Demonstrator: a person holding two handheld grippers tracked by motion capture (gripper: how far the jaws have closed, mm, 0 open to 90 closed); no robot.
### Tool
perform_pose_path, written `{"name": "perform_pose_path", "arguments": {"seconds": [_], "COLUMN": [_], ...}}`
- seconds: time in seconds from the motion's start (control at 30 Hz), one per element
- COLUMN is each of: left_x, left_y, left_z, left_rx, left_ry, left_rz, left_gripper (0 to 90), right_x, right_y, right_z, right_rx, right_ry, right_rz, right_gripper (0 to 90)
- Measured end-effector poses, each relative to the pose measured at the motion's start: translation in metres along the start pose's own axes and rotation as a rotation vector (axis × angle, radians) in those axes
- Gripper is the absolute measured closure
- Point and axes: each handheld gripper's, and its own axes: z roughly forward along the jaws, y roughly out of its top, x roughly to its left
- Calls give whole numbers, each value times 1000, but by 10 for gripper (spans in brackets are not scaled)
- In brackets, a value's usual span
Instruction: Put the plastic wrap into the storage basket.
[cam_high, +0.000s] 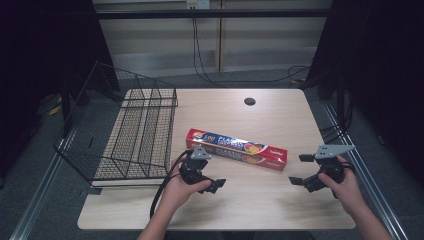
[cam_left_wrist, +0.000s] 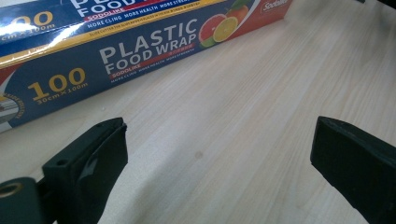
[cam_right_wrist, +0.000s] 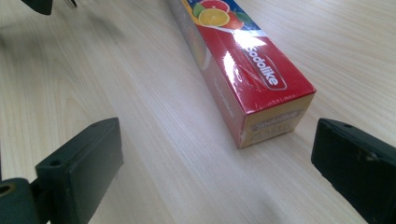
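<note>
A long blue and red box of plastic food wrap (cam_high: 237, 149) lies flat on the wooden table, slanting from upper left to lower right. My left gripper (cam_high: 210, 169) stands open just in front of the box's left half, with bare table between its jaws. In the left gripper view (cam_left_wrist: 219, 144) the box's blue printed side (cam_left_wrist: 116, 51) lies close ahead. My right gripper (cam_high: 300, 169) is open a little right of the box's red end. In the right gripper view (cam_right_wrist: 215, 149) that end (cam_right_wrist: 271, 121) sits between the jaws, slightly beyond them and untouched.
A black wire basket (cam_high: 150, 106) stands on the table's left part, its near corner close to my left hand. A round cable hole (cam_high: 249, 101) is at the back. Light wood table (cam_high: 250, 210) stretches in front of both hands. Cables trail on the floor behind.
</note>
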Motion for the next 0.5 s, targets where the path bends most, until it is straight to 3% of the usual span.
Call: {"name": "perform_pose_path", "arguments": {"seconds": [0.1,0.2,0.27,0.5], "left_x": [1,1,0,-1], "left_y": [1,0,2,13], "left_z": [1,-1,-1,5], "left_rx": [-9,9,21,50], "left_ry": [-5,-29,-24,-25], "left_rz": [6,7,16,44], "left_gripper": [37,41,36,38], "right_x": [-2,-4,-4,0], "right_y": [-2,-5,-7,-7], "right_z": [1,3,4,1], "right_rx": [9,25,30,6], "right_ry": [2,9,22,22], "right_rz": [-11,-15,-16,-11], "right_gripper": [20,22,23,23]}}
